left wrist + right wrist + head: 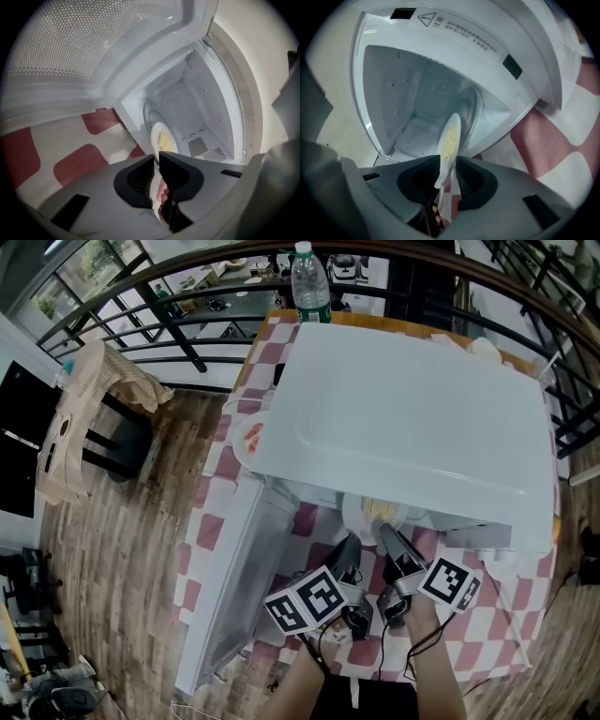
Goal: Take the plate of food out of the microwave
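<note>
A white plate of yellowish food (377, 513) sticks out of the open front of the white microwave (412, 409). My left gripper (349, 551) holds the plate's near rim: in the left gripper view its jaws (157, 158) stand almost together on the thin white edge, and the plate (164, 139) reaches into the cavity. My right gripper (386, 538) is at the same rim, just to the right. In the right gripper view the plate (450, 140) runs edge-on between the wide jaws (449, 163), with a gap showing on its right side.
The microwave door (230, 587) hangs open to the left over the red-and-white checked tablecloth (506, 624). A second plate (248, 439) lies left of the microwave. A water bottle (309, 282) stands behind it. A wicker stool (84, 418) is on the wooden floor at left.
</note>
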Demonstrator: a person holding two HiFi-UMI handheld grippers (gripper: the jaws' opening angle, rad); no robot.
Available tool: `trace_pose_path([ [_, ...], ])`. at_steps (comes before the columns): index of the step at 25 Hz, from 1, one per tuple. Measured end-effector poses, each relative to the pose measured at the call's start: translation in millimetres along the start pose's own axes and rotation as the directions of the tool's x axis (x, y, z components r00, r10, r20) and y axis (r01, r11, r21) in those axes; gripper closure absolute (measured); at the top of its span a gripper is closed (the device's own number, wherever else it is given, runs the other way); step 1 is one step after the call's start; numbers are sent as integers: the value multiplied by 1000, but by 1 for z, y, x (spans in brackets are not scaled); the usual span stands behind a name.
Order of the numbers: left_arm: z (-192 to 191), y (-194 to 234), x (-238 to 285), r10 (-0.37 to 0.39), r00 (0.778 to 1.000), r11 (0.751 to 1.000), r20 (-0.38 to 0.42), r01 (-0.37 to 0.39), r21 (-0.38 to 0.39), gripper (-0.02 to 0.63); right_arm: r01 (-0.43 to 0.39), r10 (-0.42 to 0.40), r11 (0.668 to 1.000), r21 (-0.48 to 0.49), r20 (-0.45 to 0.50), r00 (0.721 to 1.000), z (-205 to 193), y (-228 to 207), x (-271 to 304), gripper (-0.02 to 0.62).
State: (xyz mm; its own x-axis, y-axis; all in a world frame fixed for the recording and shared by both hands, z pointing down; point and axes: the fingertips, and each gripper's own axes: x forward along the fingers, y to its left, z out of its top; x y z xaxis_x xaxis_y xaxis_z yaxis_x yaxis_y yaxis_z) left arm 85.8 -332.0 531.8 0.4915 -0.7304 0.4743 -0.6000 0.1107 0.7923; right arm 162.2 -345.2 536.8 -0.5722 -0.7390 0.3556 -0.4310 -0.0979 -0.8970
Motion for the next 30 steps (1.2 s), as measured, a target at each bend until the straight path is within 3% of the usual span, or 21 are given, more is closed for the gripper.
trace_pose_path([
  [3,0,0,0,-1,1000,1000,1,1,2,548,-5,5,999,32,-5,1000,0,-1,2,467],
  [5,0,0,-1,-1,1000,1000,0,1,2,548,-31,31,999,34,-3,1000,1,2,4,516],
  [7,0,1,-2,-2,1000,1000,-3,2,3,548,-30,30,999,33,-6,1000,1,2,6,522],
  [13,-4,5,-2,4,1000,1000,-17,-4,9,548,42,-42,994,98,-4,999,-3,-9,4,567],
  [16,-7,7,-2,18,999,1000,-29,-18,16,541,68,-70,987,144,9,998,-3,-15,1,569],
  [20,-9,8,-1,34,999,998,-39,-32,52,525,11,-17,987,161,41,999,-2,-12,4,569],
  [26,-8,3,-3,17,999,997,-33,-14,77,500,59,-68,981,183,46,997,-2,-20,-4,568],
  [30,-8,0,-8,10,1000,996,-22,-8,92,500,49,-60,982,184,53,997,0,-21,-10,568],
])
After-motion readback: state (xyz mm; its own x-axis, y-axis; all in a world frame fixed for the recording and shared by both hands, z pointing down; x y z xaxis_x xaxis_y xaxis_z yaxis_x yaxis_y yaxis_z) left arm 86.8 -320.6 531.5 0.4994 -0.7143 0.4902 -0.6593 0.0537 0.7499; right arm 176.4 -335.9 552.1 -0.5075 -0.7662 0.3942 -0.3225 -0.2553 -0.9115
